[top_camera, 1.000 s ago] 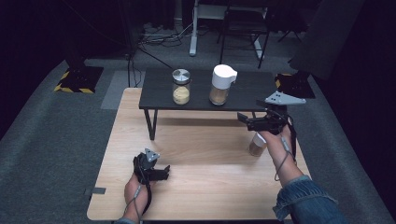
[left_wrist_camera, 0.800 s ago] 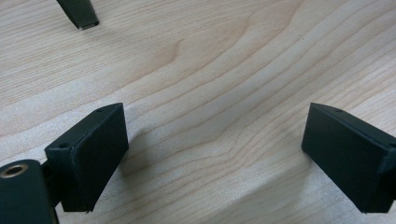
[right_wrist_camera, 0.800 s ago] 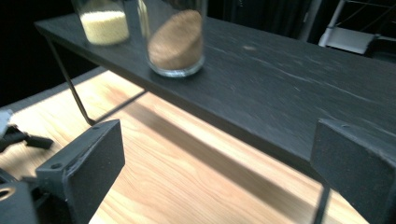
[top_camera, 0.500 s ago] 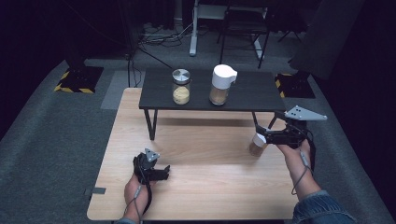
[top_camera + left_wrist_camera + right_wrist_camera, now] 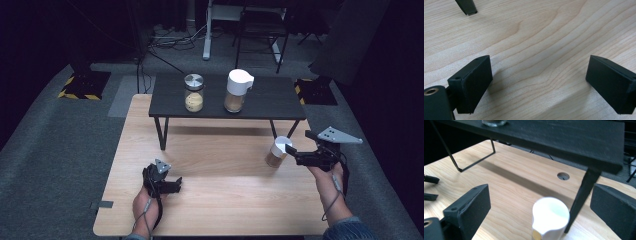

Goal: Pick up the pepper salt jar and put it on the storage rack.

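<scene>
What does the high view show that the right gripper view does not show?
High view alone: the steel-lidded jar and the taller white-lidded jar whole on the black shelf, and the person's right hand. Right gripper view alone: a round hole in the wooden table. Both: the small white-lidded jar ahead of the open right gripper, beside a shelf leg.

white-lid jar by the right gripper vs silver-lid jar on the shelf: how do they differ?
The white-capped jar with brown contents stands on the light wooden table, between the open right gripper jaws; the glass jar with the flat silver metal lid stands on the black raised shelf, far from both grippers. Its contents look paler yellow. Both are upright and capped.
</scene>
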Demonstrator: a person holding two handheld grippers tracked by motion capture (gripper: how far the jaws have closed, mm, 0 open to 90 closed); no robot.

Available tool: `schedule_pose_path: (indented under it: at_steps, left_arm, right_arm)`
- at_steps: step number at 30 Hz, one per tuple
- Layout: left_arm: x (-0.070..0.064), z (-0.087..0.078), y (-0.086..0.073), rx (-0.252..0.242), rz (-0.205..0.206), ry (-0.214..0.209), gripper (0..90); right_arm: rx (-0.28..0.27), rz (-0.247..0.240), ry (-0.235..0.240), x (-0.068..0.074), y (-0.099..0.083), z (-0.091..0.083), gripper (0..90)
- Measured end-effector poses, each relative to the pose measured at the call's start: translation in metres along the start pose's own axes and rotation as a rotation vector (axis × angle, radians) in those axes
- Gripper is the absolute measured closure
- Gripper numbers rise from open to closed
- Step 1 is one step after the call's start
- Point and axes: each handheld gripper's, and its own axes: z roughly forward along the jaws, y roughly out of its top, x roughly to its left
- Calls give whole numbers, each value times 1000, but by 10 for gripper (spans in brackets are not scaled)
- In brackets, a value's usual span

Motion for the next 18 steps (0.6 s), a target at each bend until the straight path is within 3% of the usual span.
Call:
schedule_pose_path:
  at_steps: [18]
  left_arm:
    - [0,0,0,0,0,0,68]
  right_arm:
    - [28,5,-19,-6,-55,3,28]
